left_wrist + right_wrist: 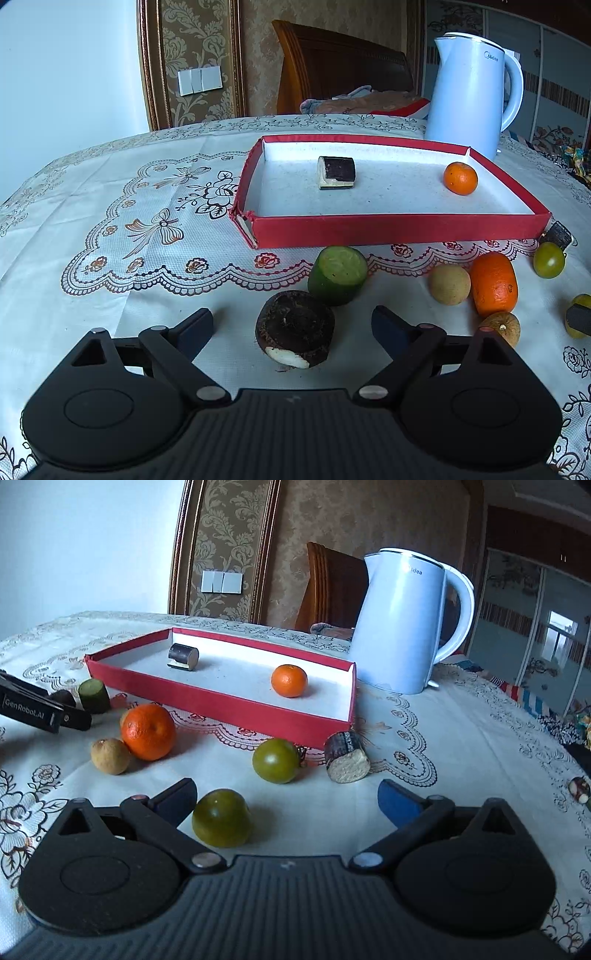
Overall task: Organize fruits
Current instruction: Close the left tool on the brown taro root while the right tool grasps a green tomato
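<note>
Early in the job, judging by the layout: only two pieces sit inside the red tray [399, 229], the rest scattered on the worktop [110, 332] in front of it.

Leftmost, in the left wrist view: left claw [291, 325] spread wide, gripping nothing, with a dark brown round piece [295, 328] lying on the cloth between the two fingers, not yet pinched. Probably the next pick. Just behind it, a green cucumber chunk [338, 275] standing near the tray's front wall. Inside the tray, a dark sugarcane-like segment [336, 172] toward the back left and a small tangerine [460, 178] at the right end. Those two count as done.

Further right, outside the tray: a tan longan-like fruit [449, 284] touching a larger orange [495, 282], a second brownish fruit [502, 326] just in front of them.

In the right wrist view: right claw [288, 801] also wide open and holding nothing, a green tomato [221, 823] resting just beside its left finger. Another green tomato [277, 760] near the tray's front wall, and a cut cane stub [347, 757] by the tray's right corner. White kettle [402, 624] behind the tray, no part of the sorting.

Left to do: roughly eight loose pieces.
</note>
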A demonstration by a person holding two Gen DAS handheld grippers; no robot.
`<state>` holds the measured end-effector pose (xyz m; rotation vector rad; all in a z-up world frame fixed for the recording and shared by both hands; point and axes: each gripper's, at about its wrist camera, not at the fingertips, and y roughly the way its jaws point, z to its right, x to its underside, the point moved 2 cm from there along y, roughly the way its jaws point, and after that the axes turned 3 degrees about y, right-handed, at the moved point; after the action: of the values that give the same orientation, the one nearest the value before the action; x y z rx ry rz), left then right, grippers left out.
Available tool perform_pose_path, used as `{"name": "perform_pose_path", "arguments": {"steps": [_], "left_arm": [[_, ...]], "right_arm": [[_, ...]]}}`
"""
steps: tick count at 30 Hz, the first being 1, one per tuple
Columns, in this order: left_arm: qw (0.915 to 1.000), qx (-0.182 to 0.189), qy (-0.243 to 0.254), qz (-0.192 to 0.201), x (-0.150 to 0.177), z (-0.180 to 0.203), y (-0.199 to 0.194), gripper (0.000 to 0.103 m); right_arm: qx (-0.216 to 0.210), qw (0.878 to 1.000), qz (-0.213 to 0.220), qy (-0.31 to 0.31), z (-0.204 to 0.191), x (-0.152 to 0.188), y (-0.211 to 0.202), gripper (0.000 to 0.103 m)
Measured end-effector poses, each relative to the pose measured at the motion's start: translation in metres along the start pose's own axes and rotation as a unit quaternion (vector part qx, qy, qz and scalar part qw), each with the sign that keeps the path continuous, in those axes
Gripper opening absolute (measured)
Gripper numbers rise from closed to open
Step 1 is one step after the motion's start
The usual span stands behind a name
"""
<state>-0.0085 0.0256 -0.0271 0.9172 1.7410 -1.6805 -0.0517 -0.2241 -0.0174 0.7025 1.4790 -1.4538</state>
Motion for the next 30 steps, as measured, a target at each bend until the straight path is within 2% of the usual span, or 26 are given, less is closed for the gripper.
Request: {"name": "perform_pose_path", "arguments": {"steps": [3, 8, 14, 15, 17, 19, 23, 30], "left_arm": [[1.0000, 0.000, -0.001, 0.000, 0.000, -0.001, 0.000, 0.094], [1.0000, -0.001, -0.002, -0.001, 0.000, -0.001, 0.001, 0.095], [1.0000, 0.000, -0.002, -0.001, 0.000, -0.002, 0.001, 0.095], [1.0000, 0.000, -0.002, -0.001, 0.000, -0.002, 0.001, 0.095], [1.0000, 0.000, -0.002, -0.001, 0.000, -0.002, 0.001, 0.095], [1.0000, -0.001, -0.002, 0.000, 0.000, -0.002, 0.001, 0.095], [1.0000, 0.004, 0.001, 0.001, 0.000, -0.001, 0.000, 0.095], [1.0000, 0.006, 0.005, 0.001, -0.001, 0.000, 0.000, 0.095]], "right_arm": [[0.003, 1.000, -0.002, 0.003, 0.001, 0.000, 0.000, 0.102], [-0.016, 1.000, -0.011, 0.001, -0.002, -0.001, 0.003, 0.091], [-0.031, 0.999, -0.020, -0.011, -0.008, 0.000, 0.005, 0.083], [-0.035, 0.999, -0.021, -0.011, -0.008, -0.001, 0.006, 0.081], [-0.048, 0.998, -0.025, -0.010, -0.008, -0.001, 0.007, 0.068], [-0.055, 0.998, -0.032, -0.013, -0.010, -0.001, 0.009, 0.062], [-0.060, 0.998, -0.034, -0.014, -0.011, 0.000, 0.010, 0.059], [-0.065, 0.997, -0.038, -0.004, -0.008, 0.000, 0.011, 0.059]]}}
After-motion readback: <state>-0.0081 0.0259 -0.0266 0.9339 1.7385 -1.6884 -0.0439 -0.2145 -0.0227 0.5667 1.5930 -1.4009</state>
